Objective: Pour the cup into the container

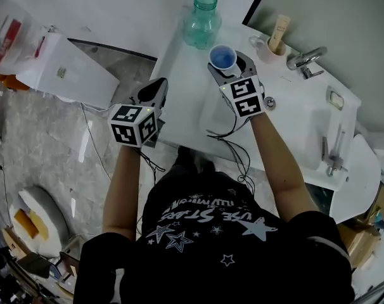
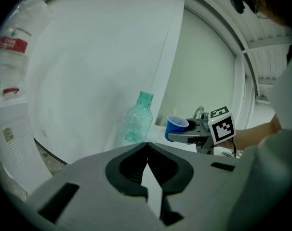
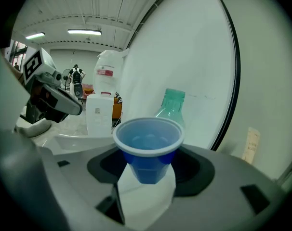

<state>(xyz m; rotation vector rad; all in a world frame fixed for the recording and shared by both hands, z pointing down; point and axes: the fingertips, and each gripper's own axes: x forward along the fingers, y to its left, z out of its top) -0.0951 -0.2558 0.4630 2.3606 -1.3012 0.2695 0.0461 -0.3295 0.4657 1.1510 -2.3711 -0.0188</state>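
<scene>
Closest, the left gripper [image 2: 147, 148] has its jaws pressed together at the tips with nothing between them. It hangs just off the left edge of the counter [image 1: 185, 116], over the floor. Bare counter lies between the 2 grippers. Farther on, the right gripper [image 1: 232, 67] pinches 1 blue cup [image 3: 148, 148] upright between its spread jaws, above the counter. Just behind the cup stands 1 green bottle [image 3: 171, 105], near the counter's far edge.
</scene>
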